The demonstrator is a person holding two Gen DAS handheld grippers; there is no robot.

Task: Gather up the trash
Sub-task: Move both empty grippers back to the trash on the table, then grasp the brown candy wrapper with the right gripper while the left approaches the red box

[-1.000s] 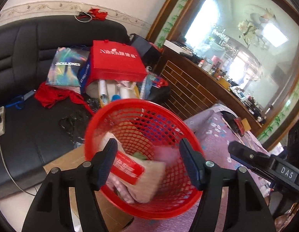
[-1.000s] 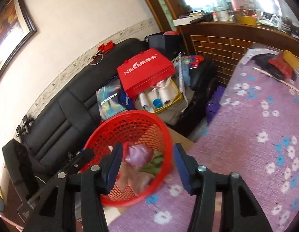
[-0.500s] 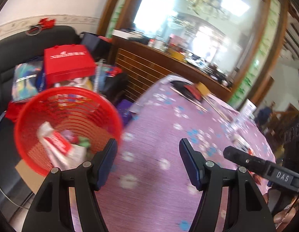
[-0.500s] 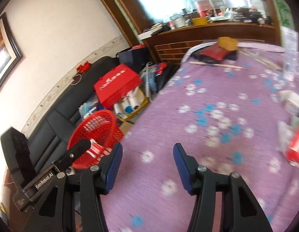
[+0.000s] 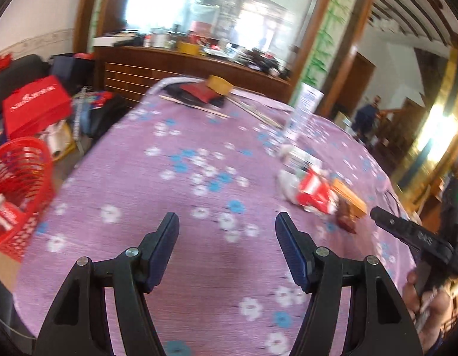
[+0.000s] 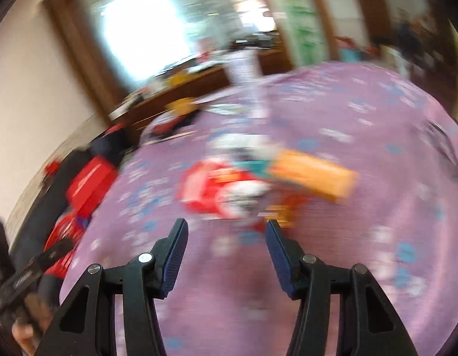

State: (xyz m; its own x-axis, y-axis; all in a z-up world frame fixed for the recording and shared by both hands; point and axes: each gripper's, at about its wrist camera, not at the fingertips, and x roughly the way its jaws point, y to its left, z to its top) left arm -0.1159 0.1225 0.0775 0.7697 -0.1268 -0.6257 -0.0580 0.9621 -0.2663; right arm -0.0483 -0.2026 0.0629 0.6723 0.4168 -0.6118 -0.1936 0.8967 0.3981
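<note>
The left hand-held gripper (image 5: 227, 228) is hovering over the bench (image 5: 175, 237) with its jaws standing apart and nothing between them. The right hand-held gripper (image 6: 226, 235) is likewise standing open and empty above the same surface.

The left wrist view is showing the red basket (image 5: 17, 184) at the left edge of the bench, with a red-and-white wrapper (image 5: 5, 212) lying inside it. The right wrist view is heavily blurred and is giving only a red patch low on the left where the basket would be; it cannot be identified with certainty.

The trash pile (image 5: 313, 188) is lying on the right part of the bench: a red-and-white packet, white crumpled material and an orange box (image 5: 347, 197), all touching or overlapping. In the right wrist view the same pile (image 6: 229, 190) is lying just ahead of the open jaws, with the orange box (image 6: 315, 175) to its right. The pile is well apart from the basket.

The left wrist view is also showing the other gripper's black body (image 5: 413, 235) and a hand (image 5: 427, 299) at the lower right.

The bench is carrying a purple cloth with white and blue flowers. At its far end, dark and red items (image 5: 196, 92) are resting. A red bag (image 5: 36, 103) is sitting beyond the basket, and a wooden counter (image 5: 175, 65) is running along the far wall.
</note>
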